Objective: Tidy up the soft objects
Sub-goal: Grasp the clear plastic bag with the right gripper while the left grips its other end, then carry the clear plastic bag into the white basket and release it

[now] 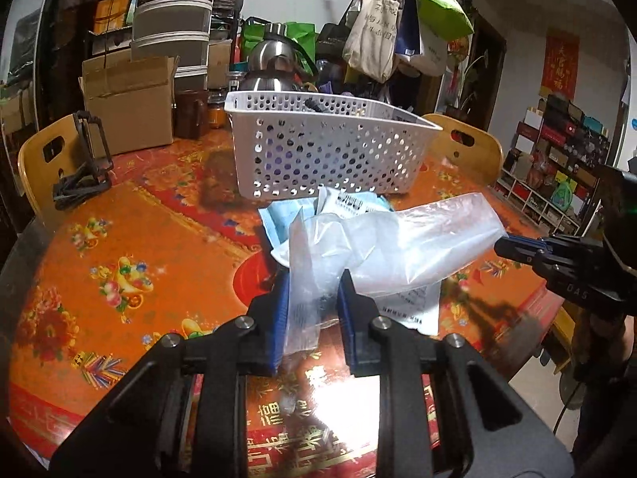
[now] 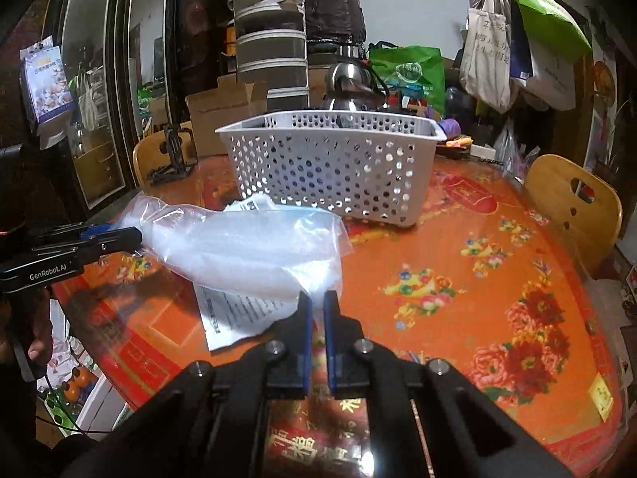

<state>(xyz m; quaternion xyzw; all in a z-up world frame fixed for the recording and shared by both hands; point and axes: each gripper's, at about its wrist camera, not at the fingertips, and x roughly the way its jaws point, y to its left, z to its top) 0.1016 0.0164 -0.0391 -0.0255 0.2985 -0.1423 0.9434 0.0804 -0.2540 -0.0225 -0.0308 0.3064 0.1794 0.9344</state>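
A clear plastic bag (image 1: pixel 418 239) is held up between my two grippers above the red patterned table (image 1: pixel 131 247). My left gripper (image 1: pixel 312 290) has its jaws partly apart with one end of the bag between them. My right gripper (image 2: pixel 317 302) is shut on the other end of the bag (image 2: pixel 247 247). In the left wrist view the right gripper (image 1: pixel 505 243) pinches the bag's far corner. A white perforated basket (image 1: pixel 326 147) stands behind the bag, also in the right wrist view (image 2: pixel 338 167). White and blue packets (image 1: pixel 346 203) lie under the bag.
A printed paper sheet (image 2: pixel 235 314) lies under the bag. A black stand (image 1: pixel 87 159) sits at the table's left. Cardboard boxes (image 1: pixel 127 99), a steel kettle (image 1: pixel 274 63) and hanging bags (image 1: pixel 398 20) crowd the back. Wooden chairs (image 2: pixel 577 207) stand around the table.
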